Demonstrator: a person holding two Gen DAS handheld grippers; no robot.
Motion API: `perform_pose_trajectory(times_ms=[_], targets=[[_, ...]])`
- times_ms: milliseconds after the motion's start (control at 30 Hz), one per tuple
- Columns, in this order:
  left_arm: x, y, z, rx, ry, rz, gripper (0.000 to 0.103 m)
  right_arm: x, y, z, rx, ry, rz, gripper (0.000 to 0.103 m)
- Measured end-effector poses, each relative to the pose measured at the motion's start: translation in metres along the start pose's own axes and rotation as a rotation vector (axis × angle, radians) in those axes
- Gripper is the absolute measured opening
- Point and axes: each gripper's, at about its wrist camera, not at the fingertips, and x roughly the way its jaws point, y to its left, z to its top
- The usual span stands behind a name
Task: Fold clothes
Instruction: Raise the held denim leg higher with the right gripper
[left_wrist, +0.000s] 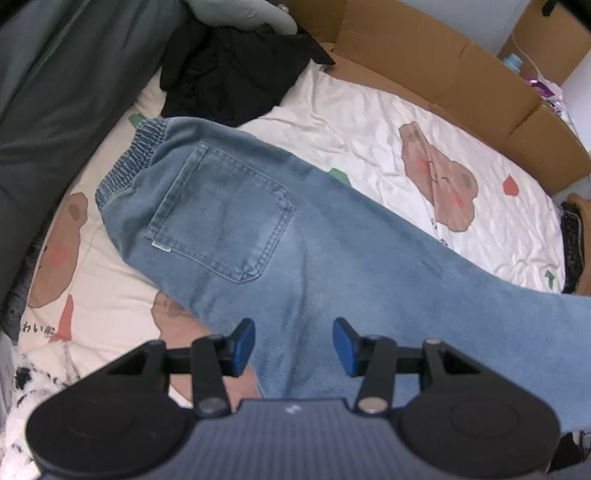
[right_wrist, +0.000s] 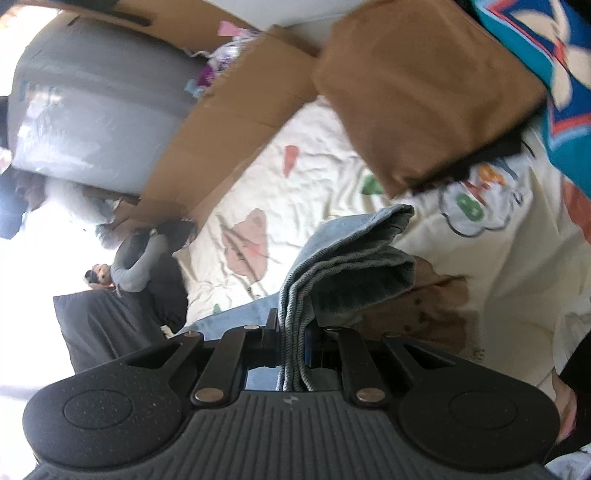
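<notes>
Left wrist view: the left gripper (left_wrist: 293, 347) hovers spread wide, blue pads empty, over light-blue denim jeans (left_wrist: 280, 229) lying across the cream bear-print bedsheet (left_wrist: 369, 110), elastic waistband toward the far-left corner by a black garment (left_wrist: 229, 70). Right wrist view: the right gripper (right_wrist: 291, 339) is clamped tight on the jeans' bunched leg ends (right_wrist: 351, 258), lifted above the sheet.
</notes>
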Motion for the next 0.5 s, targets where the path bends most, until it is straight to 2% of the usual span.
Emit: perform_pose_trajectory(times_ms=[367, 500], targets=[[-0.011, 0.002, -0.009, 0.0, -0.026, -0.042, 0.05, 0.004, 0.095, 0.013, -0.153, 0.072, -0.028, 0.01], [-0.013, 0.003, -0.011, -0.005, -0.036, -0.056, 0.05, 0.009, 0.127, 0.021, -0.172, 0.114, -0.015, 0.01]])
